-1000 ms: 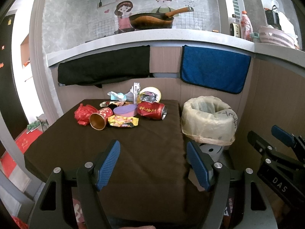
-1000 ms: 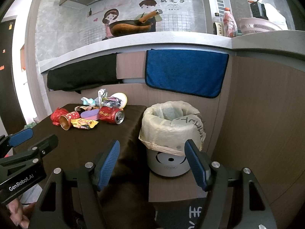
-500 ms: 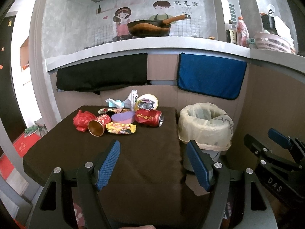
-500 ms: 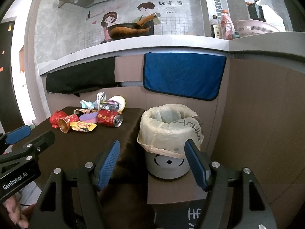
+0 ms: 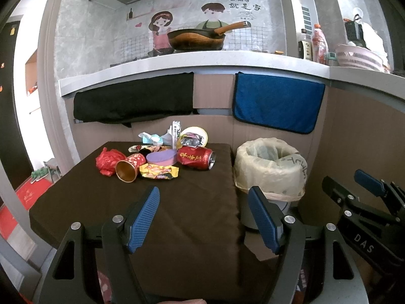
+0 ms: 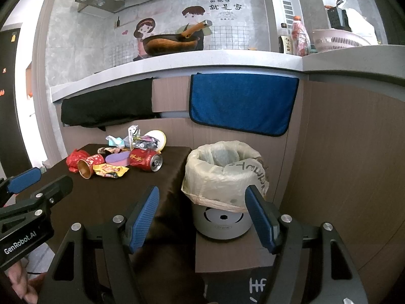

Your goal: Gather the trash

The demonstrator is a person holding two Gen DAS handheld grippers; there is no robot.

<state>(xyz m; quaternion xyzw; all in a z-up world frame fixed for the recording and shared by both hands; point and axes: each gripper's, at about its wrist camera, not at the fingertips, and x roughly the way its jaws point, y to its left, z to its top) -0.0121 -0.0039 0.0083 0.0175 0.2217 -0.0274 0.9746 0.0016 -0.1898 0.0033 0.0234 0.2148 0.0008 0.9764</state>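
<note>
Blue ribbed rubber lines the fingers of the left gripper [image 5: 203,217], which hangs spread wide and empty over the near edge of the table [image 5: 192,217]; the right gripper [image 6: 202,217] is likewise spread and holds nothing, poised between the table's corner and the bin [image 6: 222,174]. Both seem held back and open so that either can go for a piece.

Ahead of the left gripper lies a dark brown cloth, soft and matte, covering the table. Well beyond its fingers, at the far side against the wall, the trash sits in one loose heap. Nearest is a crinkled yellow foil wrapper [image 5: 159,172], and just left of it a red paper cup [image 5: 127,168] lies on its side with its gold mouth facing the gripper. A crumpled red bag [image 5: 108,159] is further left. A dented red can [image 5: 196,157] lies on its side ahead and slightly right, touching a flat purple lid [image 5: 162,157]. Behind these are shiny foil scraps and a pale round lid [image 5: 198,134] leaning on the wall.

Right of the table, directly ahead of the right gripper, the bin stands lined with a thin, wrinkled, translucent bag, close enough for short drops.
</note>
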